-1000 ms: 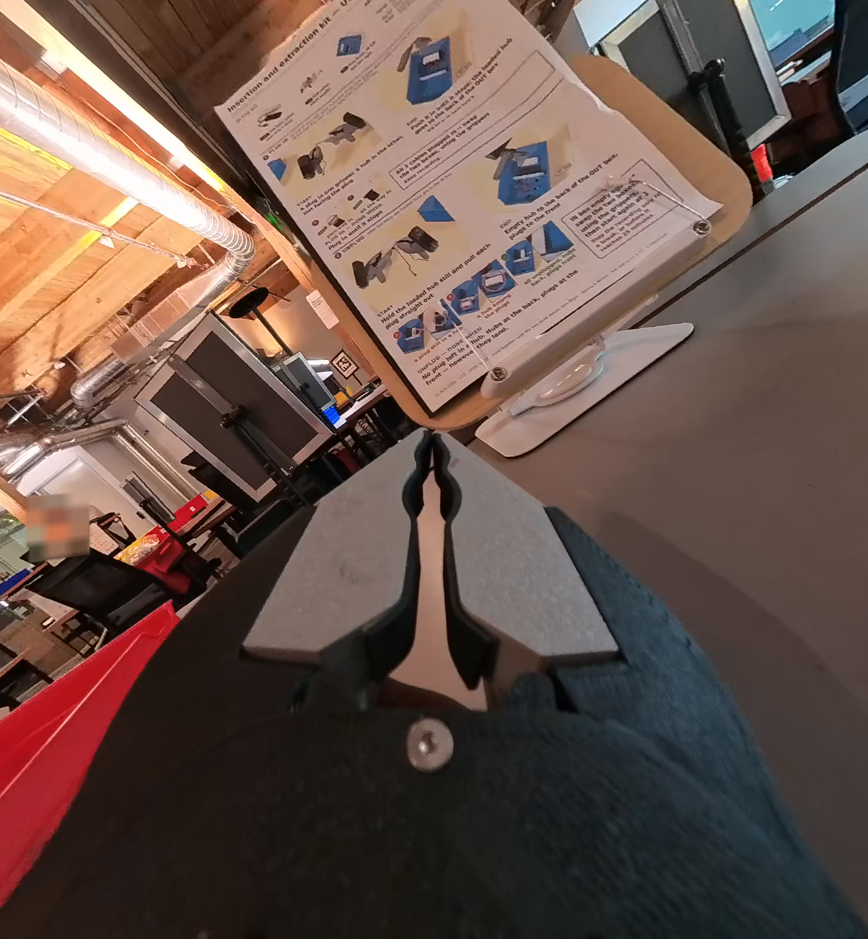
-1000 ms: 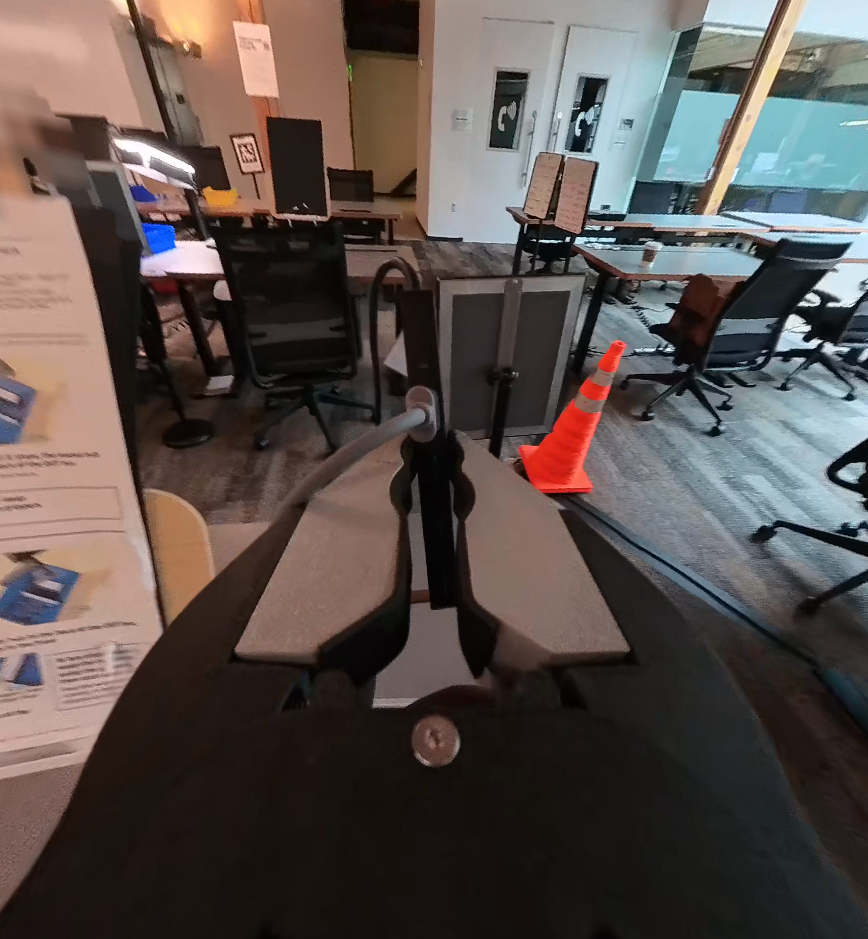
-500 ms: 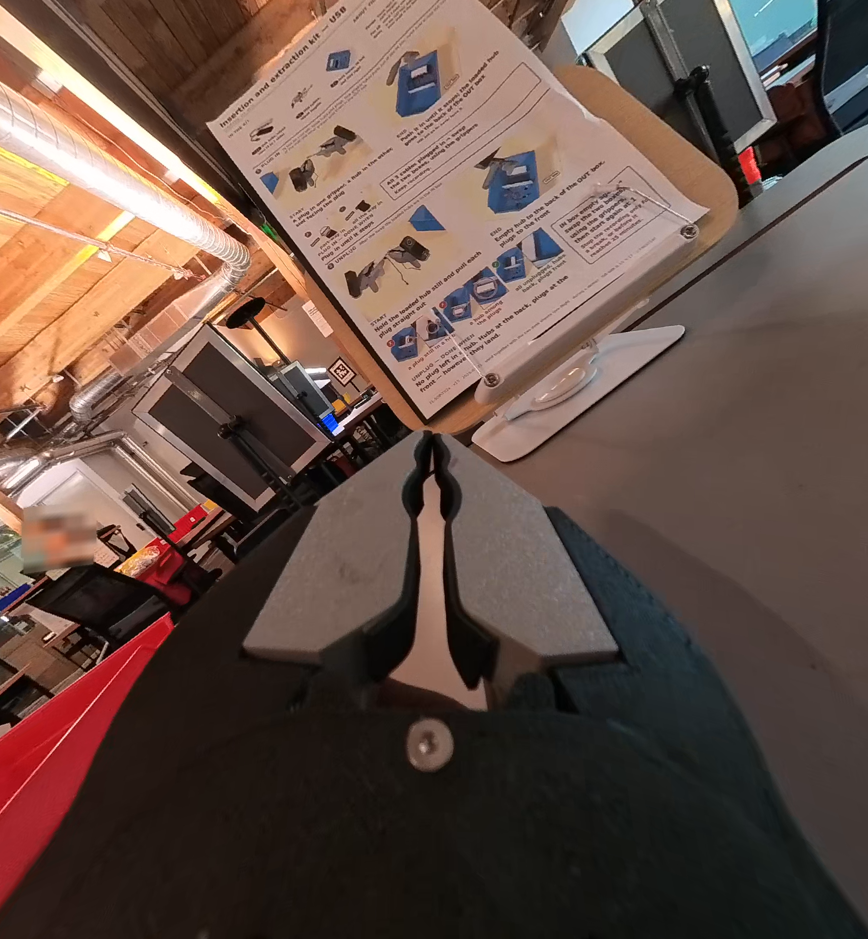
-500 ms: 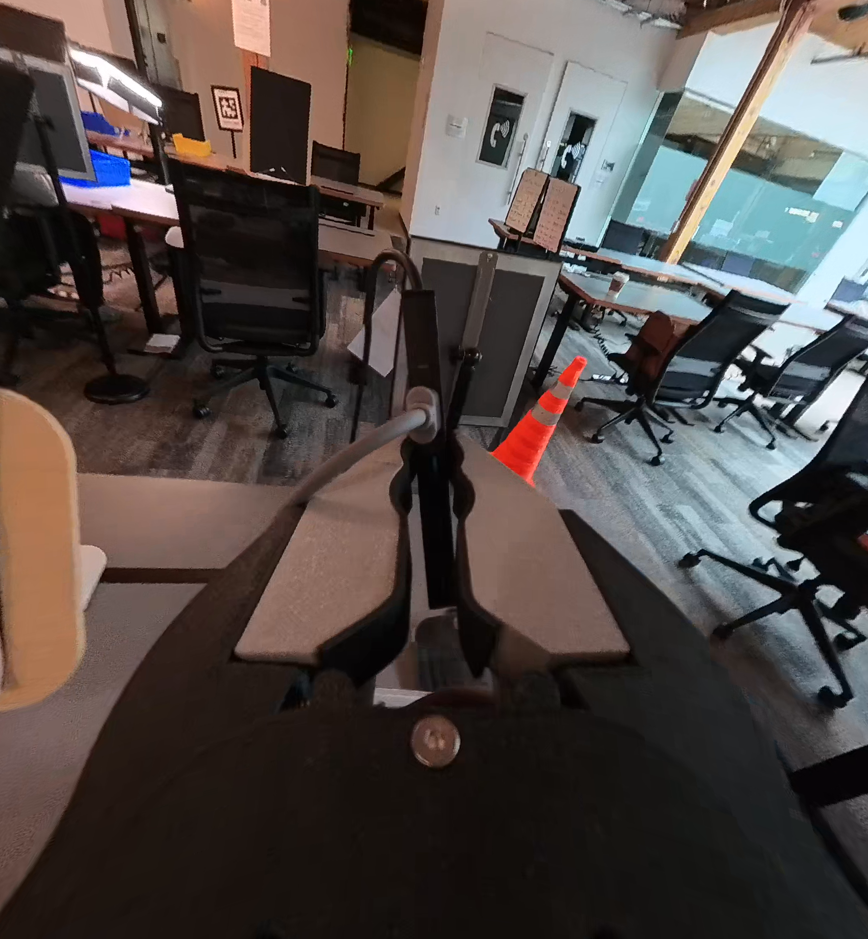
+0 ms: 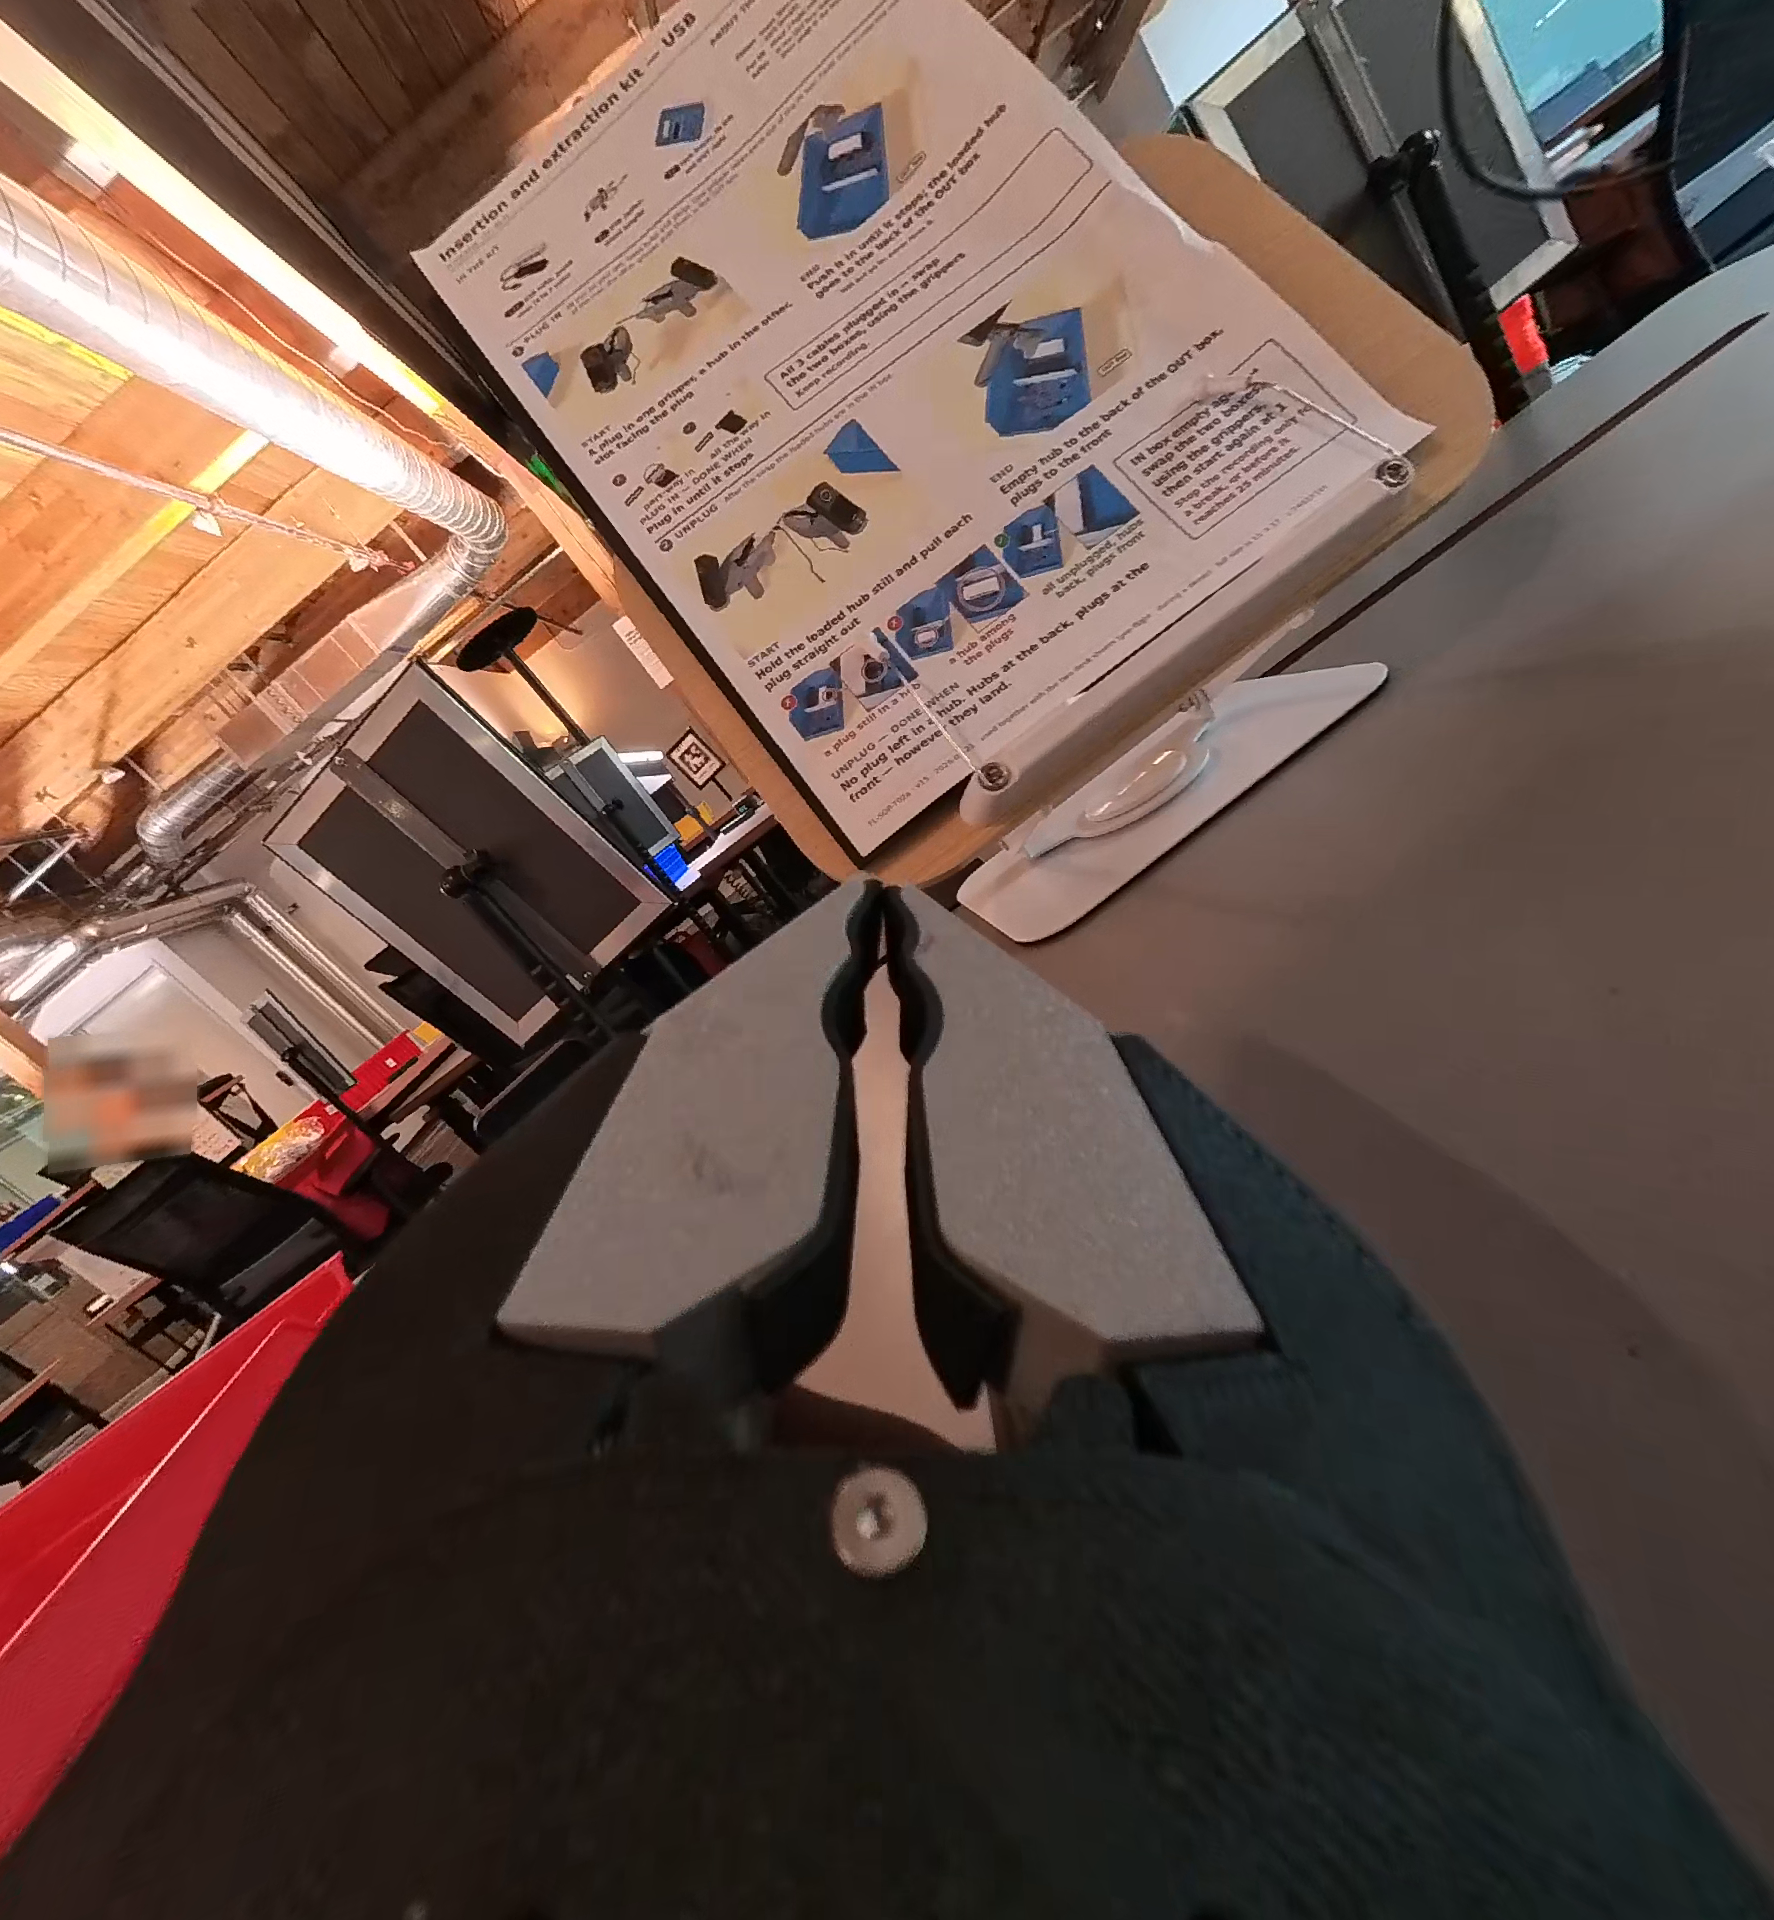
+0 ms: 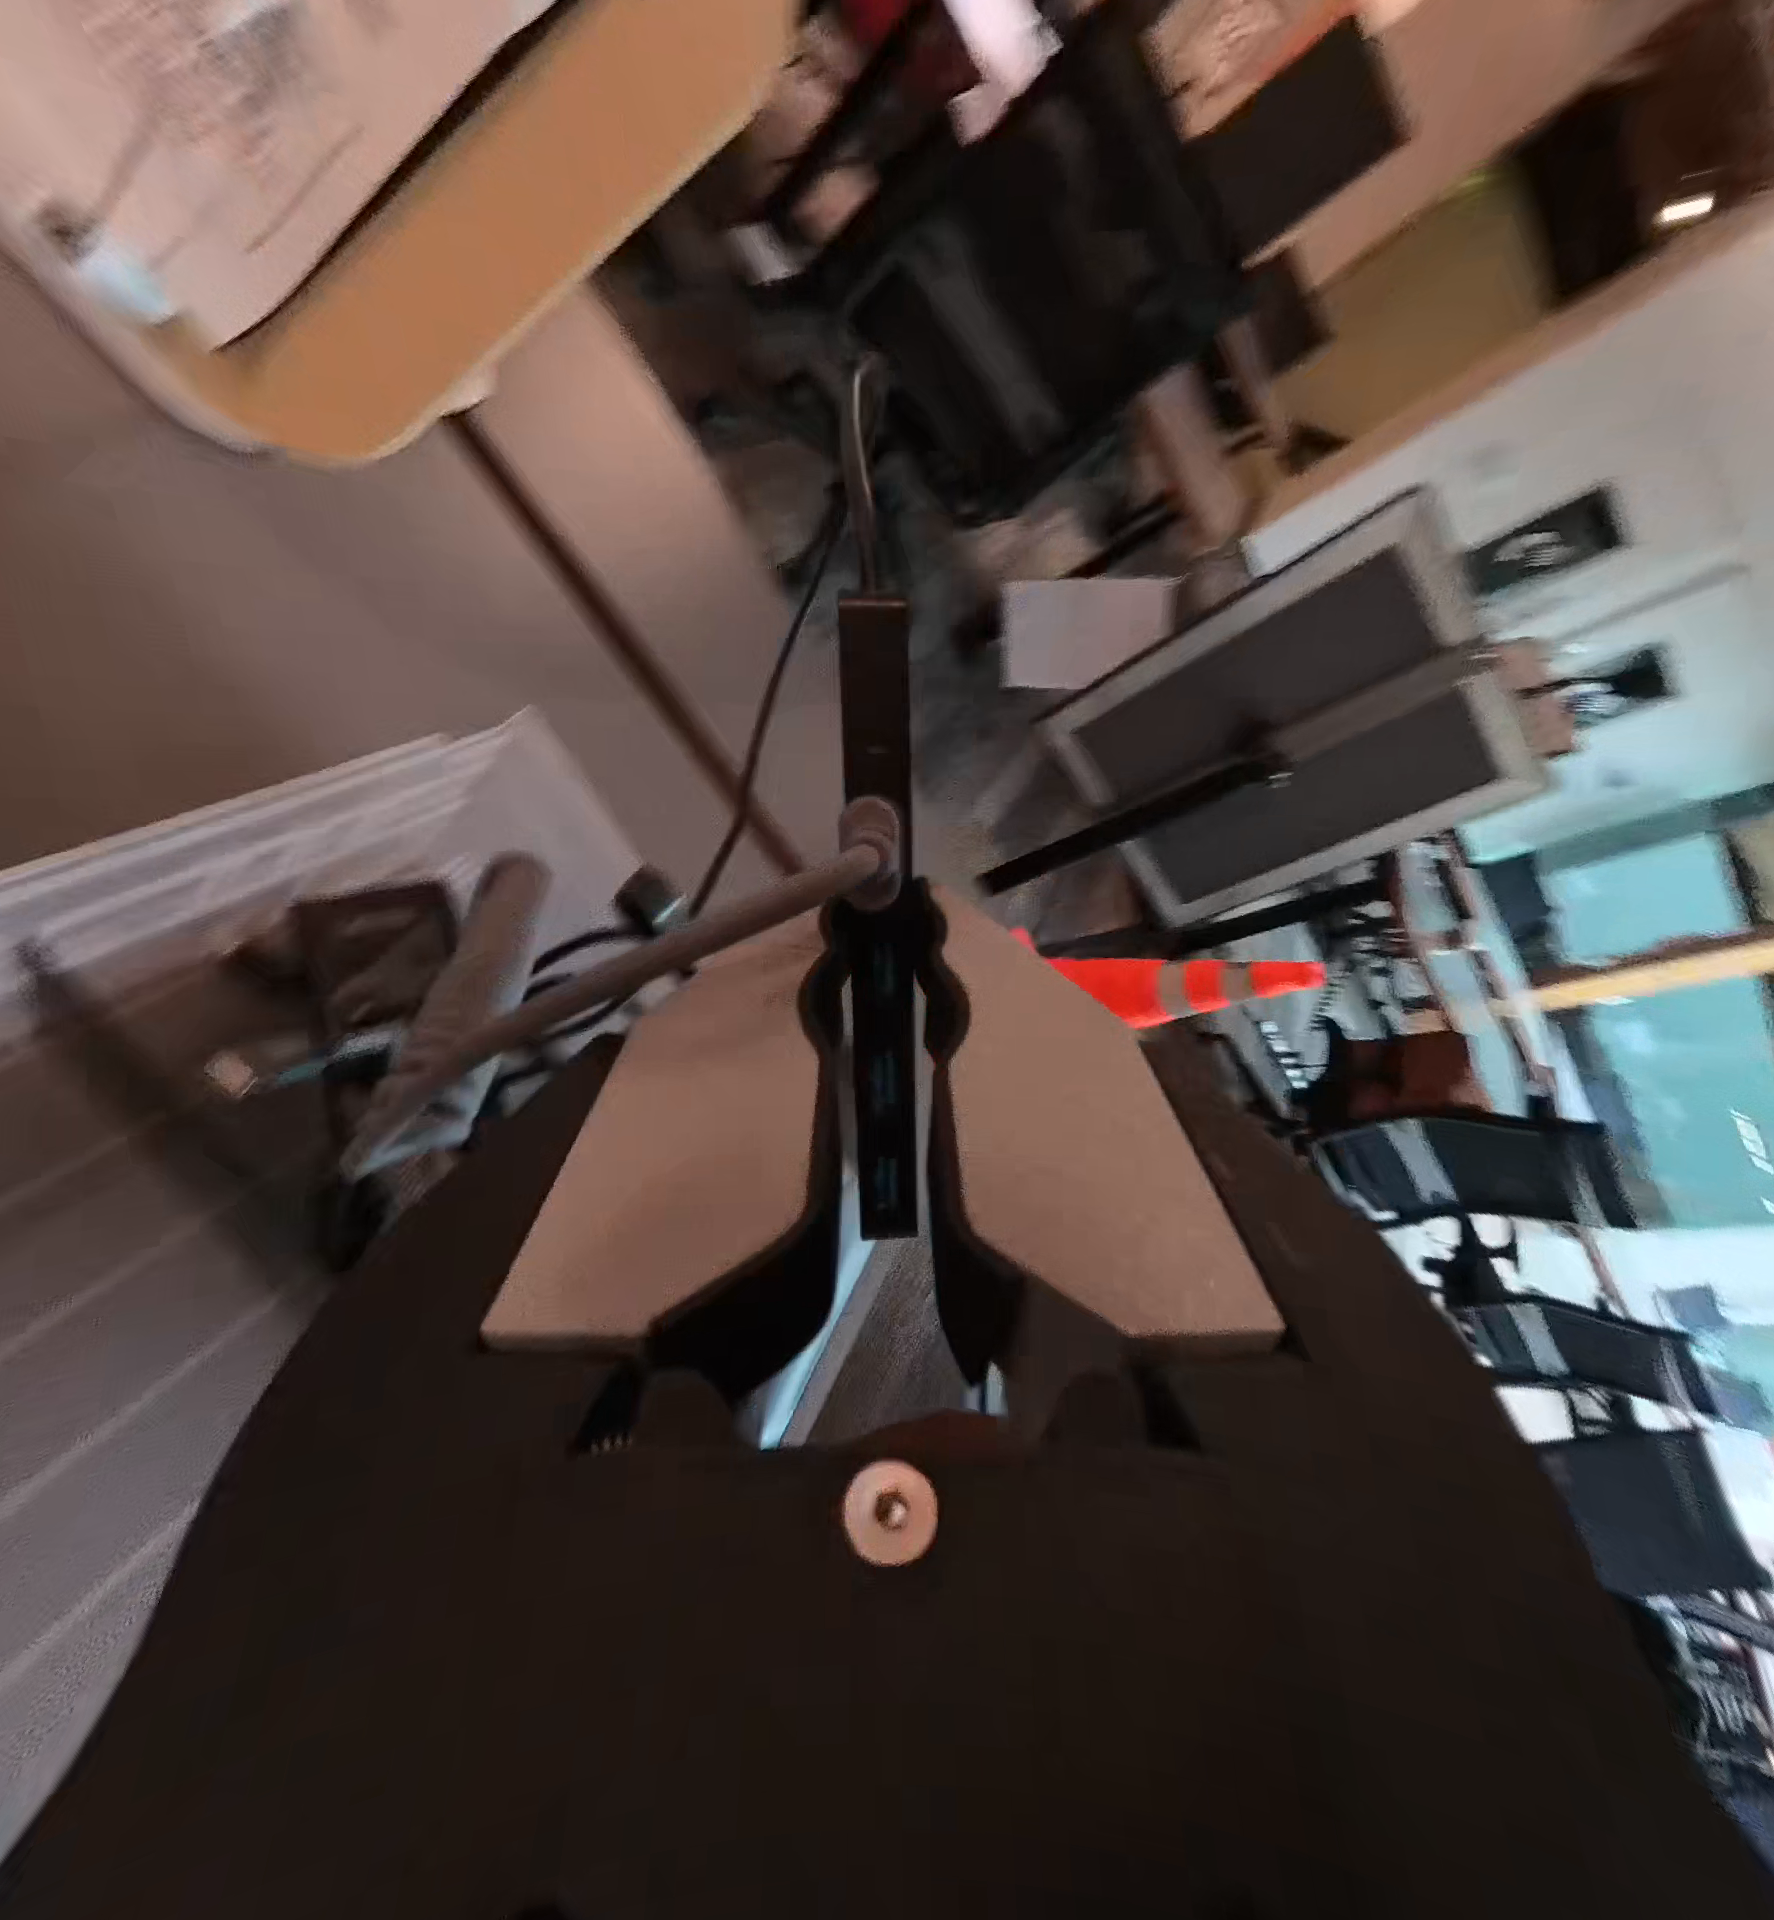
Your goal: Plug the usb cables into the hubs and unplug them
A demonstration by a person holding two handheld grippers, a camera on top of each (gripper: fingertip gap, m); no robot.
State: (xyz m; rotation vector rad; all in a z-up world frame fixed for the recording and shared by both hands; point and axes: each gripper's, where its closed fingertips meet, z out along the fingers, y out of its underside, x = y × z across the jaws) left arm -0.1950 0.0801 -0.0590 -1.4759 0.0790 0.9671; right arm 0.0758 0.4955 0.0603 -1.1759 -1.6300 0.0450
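Tilted sharply since before, the right gripper [image 6: 878, 940] is clamped on a black hub [image 6: 874, 727], a grey cable [image 6: 654, 951] plugged into the hub; the left gripper [image 5: 881, 914] is pressed together, empty, near the instruction sheet [image 5: 862, 416].

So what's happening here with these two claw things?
A person is working two handheld grippers on a USB plugging job. The right gripper is shut on a slim black USB hub, with a grey cable plugged into its side. The view is blurred, so it seems to be swinging. The left gripper is shut and holds nothing, low over the grey table, pointing at an instruction sheet on a stand.
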